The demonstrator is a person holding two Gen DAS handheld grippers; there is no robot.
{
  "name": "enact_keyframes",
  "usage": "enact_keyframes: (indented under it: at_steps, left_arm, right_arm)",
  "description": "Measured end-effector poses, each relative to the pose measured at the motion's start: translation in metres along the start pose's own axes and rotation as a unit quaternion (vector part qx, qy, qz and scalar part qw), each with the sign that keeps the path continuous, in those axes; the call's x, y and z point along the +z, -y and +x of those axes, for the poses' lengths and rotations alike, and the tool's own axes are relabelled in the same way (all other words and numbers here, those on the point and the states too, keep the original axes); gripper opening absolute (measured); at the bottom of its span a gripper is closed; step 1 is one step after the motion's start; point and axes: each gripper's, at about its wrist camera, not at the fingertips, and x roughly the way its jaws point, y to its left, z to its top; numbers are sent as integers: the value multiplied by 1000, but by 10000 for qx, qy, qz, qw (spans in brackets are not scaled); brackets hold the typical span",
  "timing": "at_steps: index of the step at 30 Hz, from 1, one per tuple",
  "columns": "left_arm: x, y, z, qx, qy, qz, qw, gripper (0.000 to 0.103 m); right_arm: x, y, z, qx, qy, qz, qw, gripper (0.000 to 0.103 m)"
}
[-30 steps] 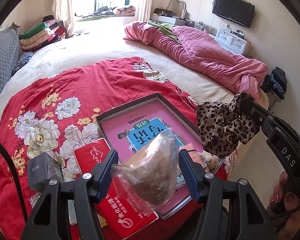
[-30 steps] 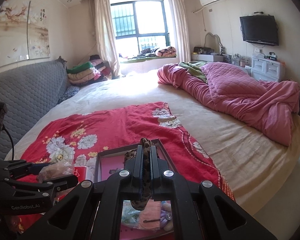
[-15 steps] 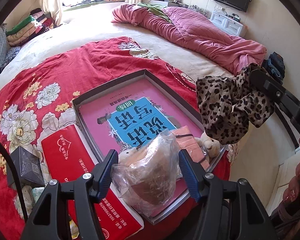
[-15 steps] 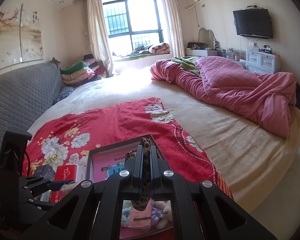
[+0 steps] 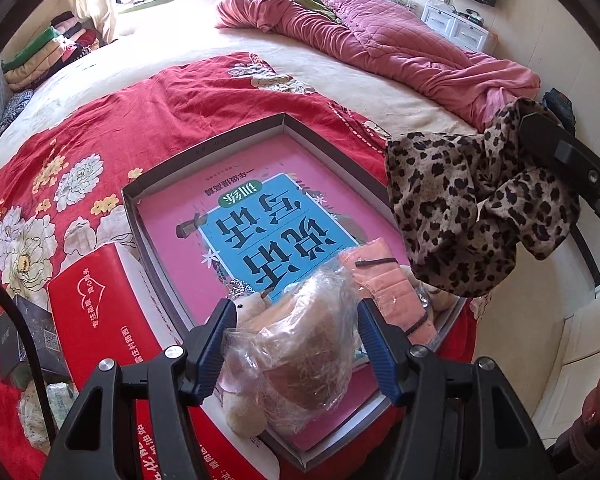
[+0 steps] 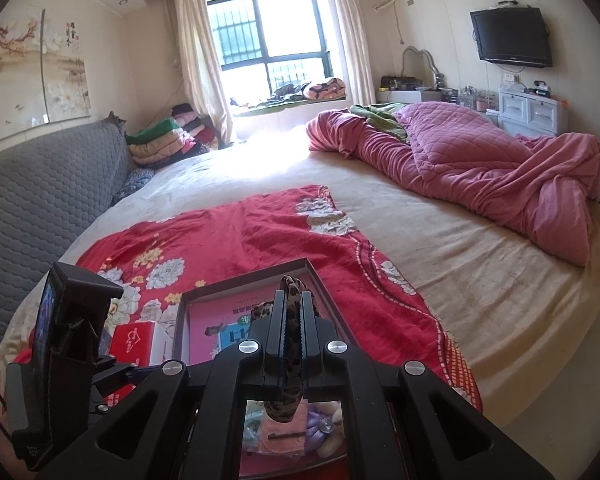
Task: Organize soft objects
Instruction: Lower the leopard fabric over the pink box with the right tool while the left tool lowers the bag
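Blanket [image 5: 148,128]: red, white and yellow flowers. Book [image 5: 268,216] on it: pink, blue panel. Scarf [image 5: 472,216] beside book: leopard print. Quilt [image 5: 400,48] beyond blanket: pink.

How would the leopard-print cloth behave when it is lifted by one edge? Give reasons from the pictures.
Probably floppy: the cloth hangs in loose folds from the right tongs, which are shut on a thin bunch of it. It is likely light, since that small pinch carries it all. It should not roll or tip, but may swing and drape over the tray.

Home bedroom, large bed [image 6: 440,240], quilt [image 6: 500,168], wall television [image 6: 510,38]
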Motion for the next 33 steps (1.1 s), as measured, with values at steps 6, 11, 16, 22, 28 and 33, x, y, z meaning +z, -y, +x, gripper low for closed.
enact_keyframes:
  at_steps: [6, 11, 16, 22, 28, 33]
  left_arm:
    - [-2, 1, 13, -10, -100, 3, 9999, 62]
    - [-4, -1, 25, -13, -221, -47, 9997, 62]
    - [-4, -1, 29, 49, -202, -31, 9998, 62]
    - [-2, 1, 31, 129, -195, 15, 9997, 62]
    - [-3, 1, 31, 154, -184, 37, 9997, 62]
    - [-2, 1, 31, 152, -175, 39, 9997, 62]
  right_arm:
    - [-2, 1, 3, 111, 2, 35, 9999, 5]
    - [-3, 5, 6, 166, -12, 133, 9998, 5]
    - [-4, 8, 8, 218, -33, 181, 9996, 5]
    - [-11, 5, 19, 398, -190, 242, 9987, 5]
    - [-28, 11, 43, 421, -560, 407, 9967, 5]
    - [-38, 22, 56, 278, -777, 540, 9951, 5]
